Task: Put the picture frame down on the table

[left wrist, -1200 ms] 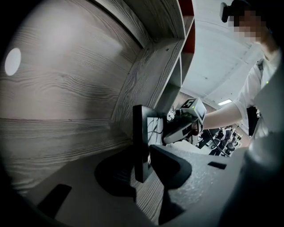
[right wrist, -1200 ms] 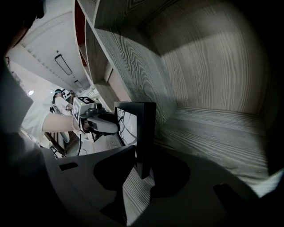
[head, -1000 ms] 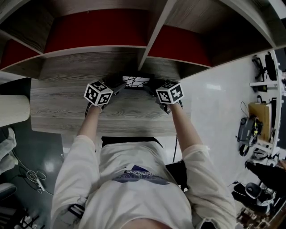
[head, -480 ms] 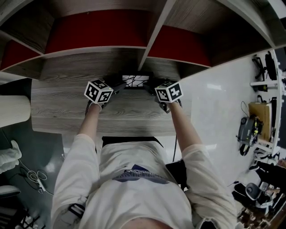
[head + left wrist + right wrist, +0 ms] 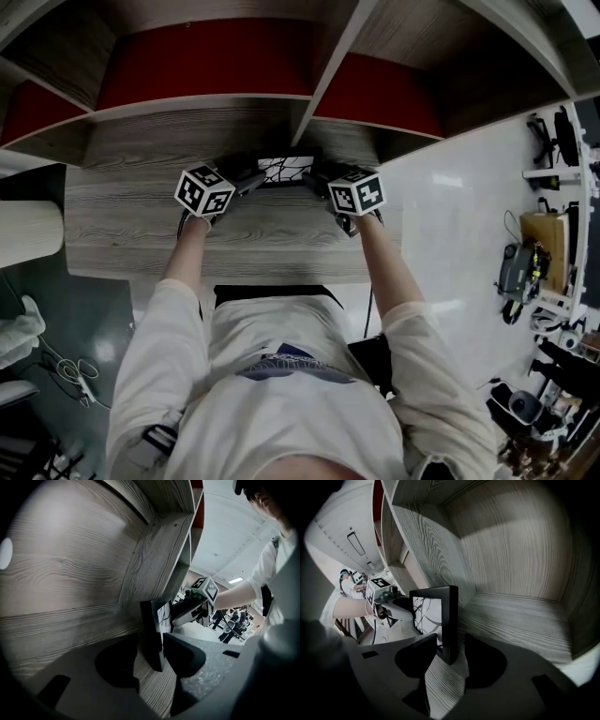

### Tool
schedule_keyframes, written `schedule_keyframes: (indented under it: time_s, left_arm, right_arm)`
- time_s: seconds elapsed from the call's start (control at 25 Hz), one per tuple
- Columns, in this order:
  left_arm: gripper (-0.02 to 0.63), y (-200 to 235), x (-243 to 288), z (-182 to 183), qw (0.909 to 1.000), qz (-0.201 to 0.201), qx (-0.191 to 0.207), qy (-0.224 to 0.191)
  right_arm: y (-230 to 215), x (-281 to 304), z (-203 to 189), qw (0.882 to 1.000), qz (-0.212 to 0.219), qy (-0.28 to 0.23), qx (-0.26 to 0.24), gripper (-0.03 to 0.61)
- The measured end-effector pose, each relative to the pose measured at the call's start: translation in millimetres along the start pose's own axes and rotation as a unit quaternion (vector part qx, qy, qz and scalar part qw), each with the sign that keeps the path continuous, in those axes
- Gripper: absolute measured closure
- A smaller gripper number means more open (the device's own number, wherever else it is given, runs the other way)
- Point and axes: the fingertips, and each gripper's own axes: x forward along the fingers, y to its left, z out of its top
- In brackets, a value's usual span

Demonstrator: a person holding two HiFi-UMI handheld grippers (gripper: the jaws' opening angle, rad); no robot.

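Observation:
The black picture frame [image 5: 284,170] with a pale, line-patterned face stands upright on the wooden table [image 5: 131,216], close to the shelf's divider. My left gripper [image 5: 253,178] is at its left edge and my right gripper [image 5: 316,178] at its right edge. In the left gripper view the frame's edge [image 5: 152,634] sits between the jaws of my left gripper [image 5: 152,657], which have just been opening, with a gap on one side. In the right gripper view the frame [image 5: 436,616] stands between the jaws of my right gripper [image 5: 450,660], also just opened and clear of it.
A wooden shelf unit with red back panels [image 5: 197,66] rises directly behind the frame, and its upright divider [image 5: 323,84] comes down just above it. The table's near edge [image 5: 216,274] is at the person's waist. To the right is white floor with equipment [image 5: 525,272].
The hands have hardly moved. The frame's pale face shows a little more between the two grippers than a second ago.

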Motion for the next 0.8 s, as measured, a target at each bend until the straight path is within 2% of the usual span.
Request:
schedule_keyframes:
  time_s: [0.12,0.28,0.8]
  left_arm:
    - [0.46,0.0,-1.8,-1.6,1.0,-0.003,0.002,-0.002]
    - [0.447,-0.4,-6.0,4.8,0.9999,-0.002,0.007,-0.011]
    - [0.445,0.5,2.0,7.4,0.9998,-0.001,0.019,-0.007]
  right_arm:
    - [-0.6,-0.1,-2.5,1.0,-0.002,0.001,-0.002,0.381]
    - [-0.1,-1.8,-3.9,1.0,-0.001,0.001,-0.007,0.325]
    - [0.2,-2.4,-6.2,1.0,-0.008,0.001,-0.01,0.325]
